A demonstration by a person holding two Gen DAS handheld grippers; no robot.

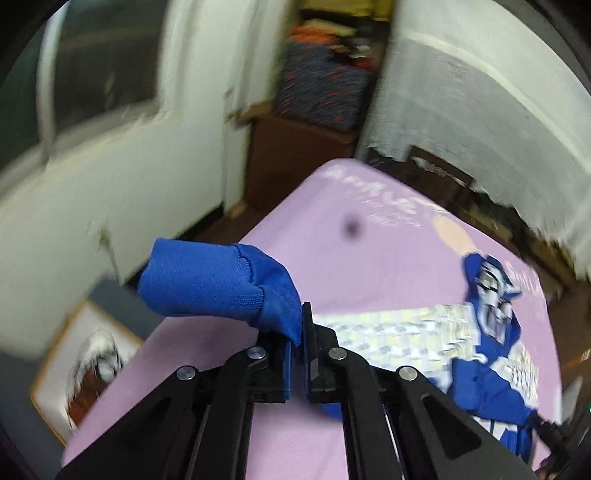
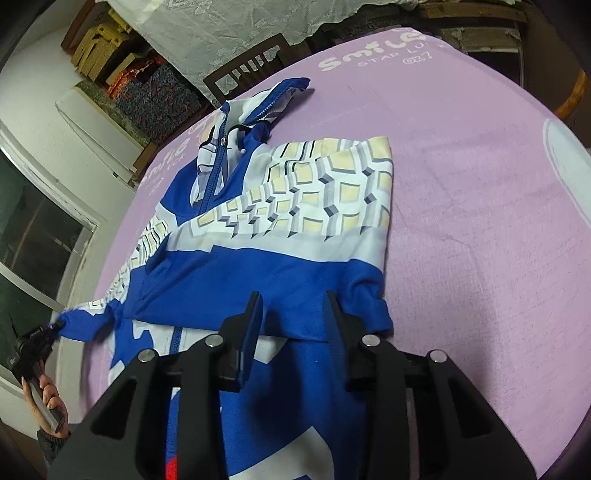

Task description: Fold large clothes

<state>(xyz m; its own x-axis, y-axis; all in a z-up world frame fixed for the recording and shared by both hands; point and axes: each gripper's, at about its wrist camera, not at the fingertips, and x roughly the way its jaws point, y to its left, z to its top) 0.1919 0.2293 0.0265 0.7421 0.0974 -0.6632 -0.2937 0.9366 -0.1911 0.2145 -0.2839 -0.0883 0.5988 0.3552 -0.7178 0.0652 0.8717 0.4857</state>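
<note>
A blue and white zip jacket (image 2: 280,229) with a cream block pattern lies on a lilac cloth-covered table (image 2: 480,206), one sleeve folded across its body. My left gripper (image 1: 297,332) is shut on the jacket's blue ribbed cuff (image 1: 221,284) and holds it lifted over the table's edge. In the right wrist view that gripper (image 2: 55,326) shows at the far left, pulling the other sleeve out sideways. My right gripper (image 2: 293,306) is open and empty, just above the folded sleeve's blue part near the jacket's lower half. The rest of the jacket (image 1: 491,332) shows blurred in the left wrist view.
A wooden chair (image 2: 247,70) stands at the table's far side under a white lace curtain (image 2: 229,29). Stacked boxes and patterned fabric (image 2: 155,88) sit in the corner. A window (image 2: 33,236) is at the left. A framed picture (image 1: 85,362) lies on the floor.
</note>
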